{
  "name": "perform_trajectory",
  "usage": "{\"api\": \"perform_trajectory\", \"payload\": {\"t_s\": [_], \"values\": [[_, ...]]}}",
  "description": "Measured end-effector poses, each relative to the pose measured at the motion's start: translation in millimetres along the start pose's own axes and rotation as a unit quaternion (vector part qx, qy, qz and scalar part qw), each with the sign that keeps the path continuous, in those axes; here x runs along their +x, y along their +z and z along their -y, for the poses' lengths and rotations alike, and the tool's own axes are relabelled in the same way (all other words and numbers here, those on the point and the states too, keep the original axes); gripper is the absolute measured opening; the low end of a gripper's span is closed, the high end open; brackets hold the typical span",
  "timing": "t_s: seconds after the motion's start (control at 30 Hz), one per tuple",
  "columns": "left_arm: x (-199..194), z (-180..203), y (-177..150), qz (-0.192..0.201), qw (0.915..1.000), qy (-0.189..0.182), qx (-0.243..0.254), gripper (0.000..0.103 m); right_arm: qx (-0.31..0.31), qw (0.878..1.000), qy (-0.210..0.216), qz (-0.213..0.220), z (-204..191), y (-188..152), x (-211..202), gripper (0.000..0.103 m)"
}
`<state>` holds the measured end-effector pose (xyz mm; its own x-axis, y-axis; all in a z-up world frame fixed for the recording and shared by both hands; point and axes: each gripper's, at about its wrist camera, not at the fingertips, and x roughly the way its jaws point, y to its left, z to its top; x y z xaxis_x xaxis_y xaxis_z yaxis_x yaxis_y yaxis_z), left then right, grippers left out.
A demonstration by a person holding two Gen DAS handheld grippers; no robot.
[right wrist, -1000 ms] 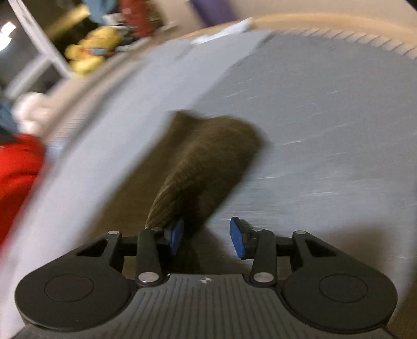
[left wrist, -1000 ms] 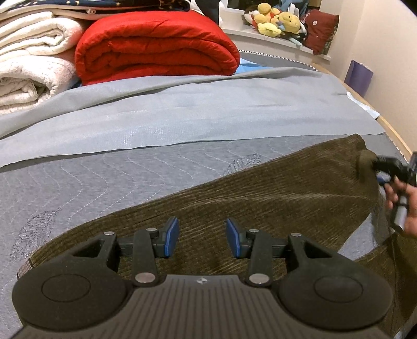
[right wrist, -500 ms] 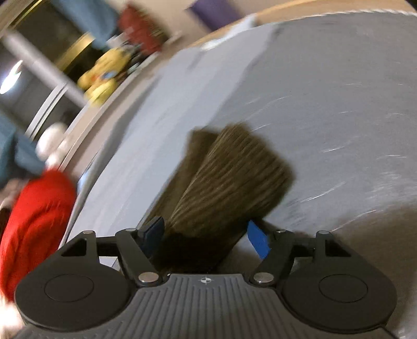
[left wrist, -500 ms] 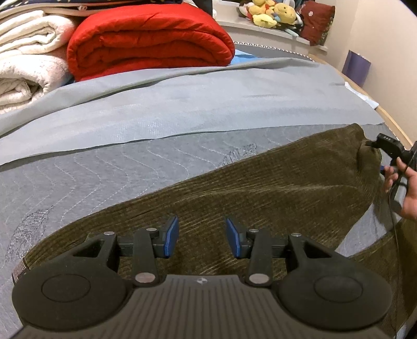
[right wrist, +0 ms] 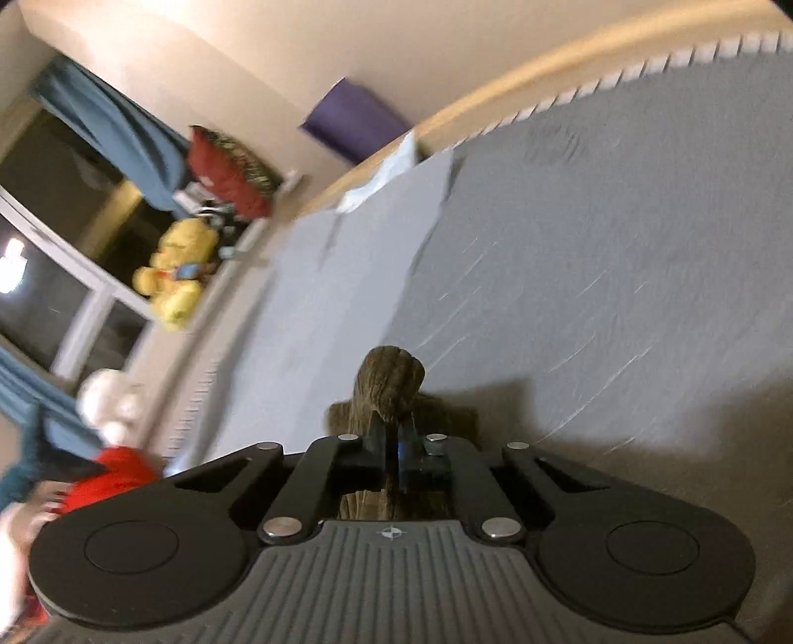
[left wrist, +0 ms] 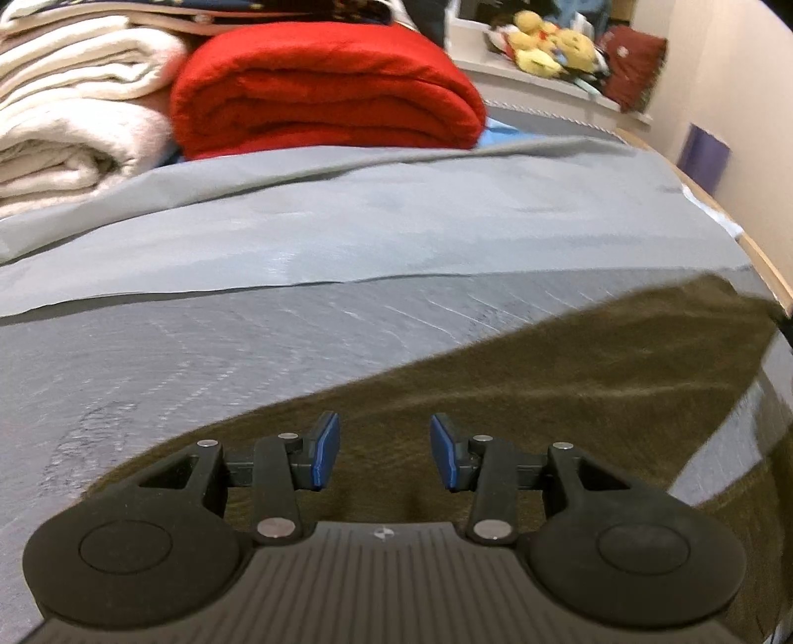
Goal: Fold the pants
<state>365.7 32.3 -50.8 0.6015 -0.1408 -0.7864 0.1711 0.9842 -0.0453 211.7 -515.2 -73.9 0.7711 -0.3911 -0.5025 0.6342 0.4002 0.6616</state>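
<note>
Your right gripper [right wrist: 394,446] is clamping its two fingers together on a bunched edge of the pants [right wrist: 391,381], with a ribbed brown tuft sticking out past the fingertips and more fabric showing behind them, next to the gripper body. Your left gripper [left wrist: 384,458] is holding its blue pads [left wrist: 327,451] well apart, with nothing between them, and is hovering over the pants [left wrist: 545,391]; whether the pads are touching the cloth cannot be told.

Surface: both grippers are working over a grey quilted mattress [left wrist: 248,347] with wavy stitch lines. A lighter grey sheet [left wrist: 396,233] is lying across its far part, with its near edge running from side to side in the left wrist view. In the right wrist view the bunched fabric is casting a shadow on the mattress [right wrist: 619,277].

Room: a folded red blanket [left wrist: 327,99] is resting at the far end of the bed, just beside a stack of white blankets [left wrist: 74,114]. Yellow plush toys [left wrist: 555,42] and a dark red cushion [left wrist: 637,64] are sitting on a ledge beyond. A purple object [right wrist: 354,119] is leaning against the beige wall, and blue curtains [right wrist: 114,129] are hanging at a dark window.

Pants: the olive-brown corduroy is lying spread flat across the near mattress, reaching towards the right edge of the bed. Both views are motion-blurred.
</note>
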Motion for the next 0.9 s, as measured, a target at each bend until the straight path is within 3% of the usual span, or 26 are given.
{"api": "perform_trajectory", "payload": {"t_s": [0.17,0.23,0.3,0.37,0.5,0.6,0.77,0.83,0.87,0.9], "values": [[-8.7,-52.5,-4.4,-0.003,0.9986,0.030,-0.042,0.045,-0.069,0.985,-0.158,0.006,8.9,13.2,-14.3,0.003],[-9.5,-76.5,-9.5,-0.013,0.9979,0.032,-0.055,0.048,-0.070,0.980,-0.185,-0.010,22.0,13.9,-12.9,0.004],[-9.0,-104.1,-16.3,-0.024,0.9957,0.047,-0.077,0.055,-0.062,0.978,-0.196,-0.033,26.5,16.5,-9.9,0.017],[-7.6,-132.6,-24.0,-0.035,0.9924,0.060,-0.102,0.059,-0.078,0.976,-0.202,-0.036,21.4,16.0,-10.8,0.021],[0.0,-184.2,-43.0,-0.057,0.9819,0.083,-0.160,0.067,-0.162,0.968,-0.194,-0.005,-1.5,5.7,-27.9,0.043],[7.4,-215.1,-57.6,-0.075,0.9722,0.098,-0.199,0.076,-0.200,0.965,-0.168,-0.020,-17.0,-1.6,-27.1,0.044],[21.9,-233.1,-69.0,-0.078,0.9654,0.056,-0.242,0.078,-0.209,0.965,-0.125,-0.097,-17.2,-17.0,-10.7,0.048],[28.3,-229.8,-68.4,-0.073,0.9679,0.047,-0.236,0.078,-0.225,0.962,-0.123,-0.098,-24.6,-22.1,-11.9,0.048],[31.3,-225.8,-68.2,-0.067,0.9701,0.050,-0.228,0.073,-0.235,0.960,-0.116,-0.093,-29.9,-24.3,-10.5,0.048],[33.3,-225.3,-68.5,-0.058,0.9730,0.055,-0.217,0.049,-0.241,0.961,-0.105,-0.091,-35.9,-25.7,-9.3,0.049]]}}
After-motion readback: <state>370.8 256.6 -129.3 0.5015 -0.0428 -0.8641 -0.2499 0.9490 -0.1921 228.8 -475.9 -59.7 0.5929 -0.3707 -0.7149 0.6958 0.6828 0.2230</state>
